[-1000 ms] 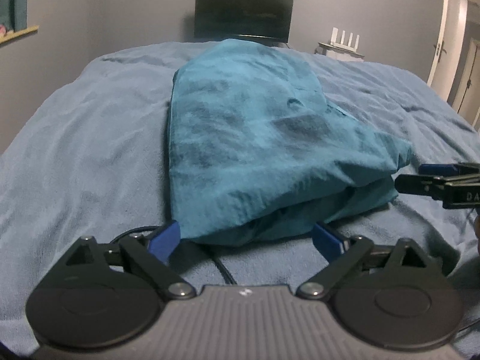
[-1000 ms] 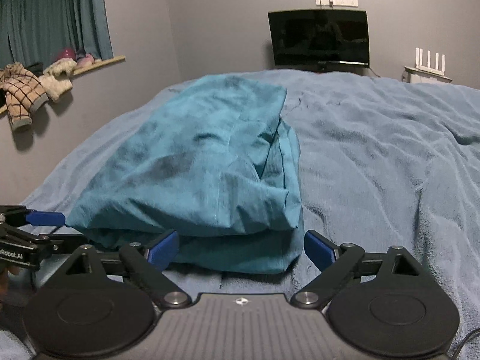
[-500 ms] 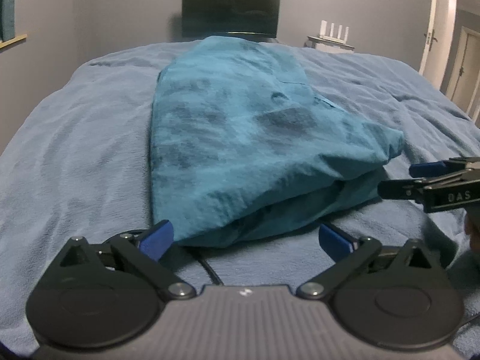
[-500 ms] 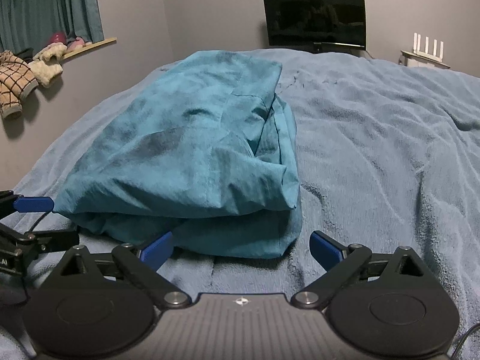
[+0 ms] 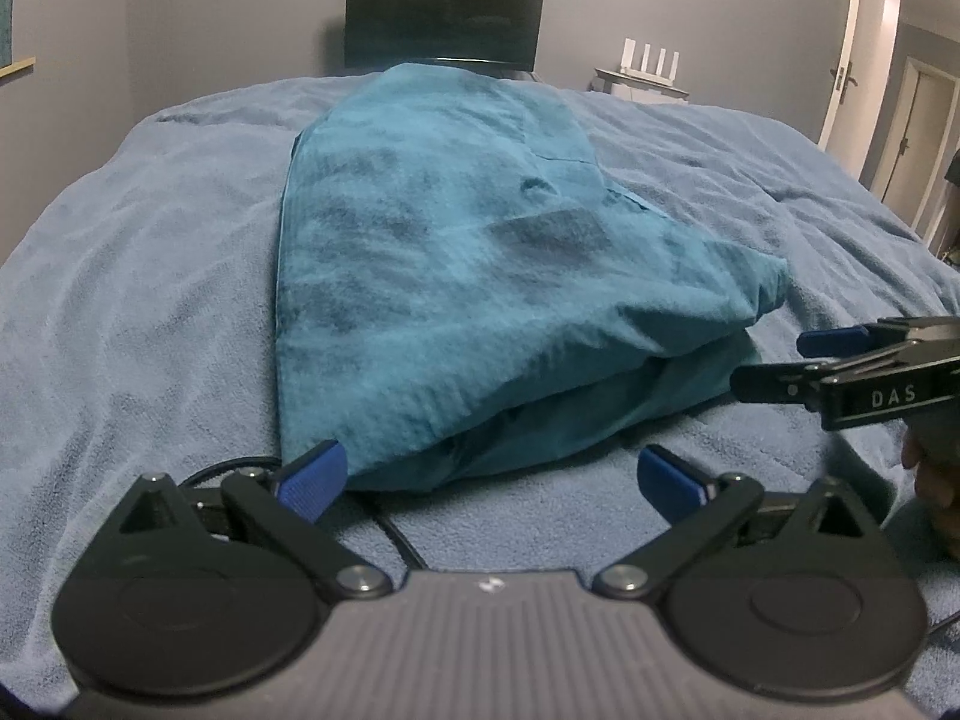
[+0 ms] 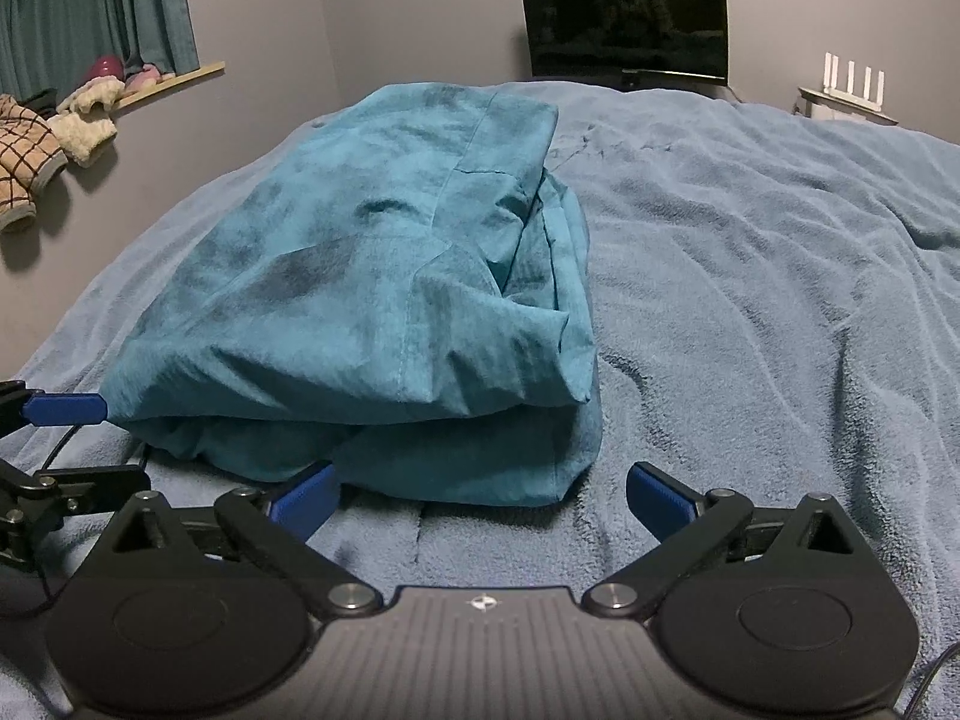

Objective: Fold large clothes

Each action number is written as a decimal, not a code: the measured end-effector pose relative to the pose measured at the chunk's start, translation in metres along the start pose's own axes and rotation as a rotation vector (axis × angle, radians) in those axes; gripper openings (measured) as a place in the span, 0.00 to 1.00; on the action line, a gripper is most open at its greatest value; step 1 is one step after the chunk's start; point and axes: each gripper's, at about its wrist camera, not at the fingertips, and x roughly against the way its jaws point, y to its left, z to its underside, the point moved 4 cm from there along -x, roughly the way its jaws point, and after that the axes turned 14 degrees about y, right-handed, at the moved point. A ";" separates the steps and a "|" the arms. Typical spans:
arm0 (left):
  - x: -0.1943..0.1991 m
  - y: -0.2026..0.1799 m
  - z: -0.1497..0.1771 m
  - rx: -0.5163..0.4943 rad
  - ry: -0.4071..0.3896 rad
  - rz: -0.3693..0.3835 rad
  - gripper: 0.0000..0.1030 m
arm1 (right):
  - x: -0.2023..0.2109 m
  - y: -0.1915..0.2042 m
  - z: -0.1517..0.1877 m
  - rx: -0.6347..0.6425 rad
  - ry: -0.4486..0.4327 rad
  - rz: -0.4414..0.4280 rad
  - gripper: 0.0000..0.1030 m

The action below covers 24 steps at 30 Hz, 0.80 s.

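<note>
Left wrist view: the garment (image 5: 480, 300) lies in a long doubled strip down the middle of the bed (image 5: 150, 300), its near end just ahead of both tools. The left gripper (image 5: 492, 474) and right gripper (image 6: 480, 489) are spread wide, gripping nothing. Judged step: between folds; next likely calls for grasping that near end. A cable (image 5: 396, 540) lies underneath; monitor (image 6: 624, 24) stands beyond.

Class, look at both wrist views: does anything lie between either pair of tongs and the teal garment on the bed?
Nothing visible does. The left tongs and right tongs stand open right at the near edge of the garment, with only bare blanket between.
</note>
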 end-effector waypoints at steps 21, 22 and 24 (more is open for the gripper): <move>-0.001 0.000 -0.001 -0.001 0.002 -0.003 1.00 | -0.001 -0.002 -0.001 0.000 -0.008 -0.008 1.00; -0.001 0.000 -0.001 -0.001 0.002 -0.002 1.00 | 0.000 -0.002 -0.001 0.000 -0.009 -0.008 1.00; -0.001 0.000 -0.001 -0.001 0.002 -0.003 1.00 | -0.001 -0.002 -0.001 0.000 -0.009 -0.009 1.00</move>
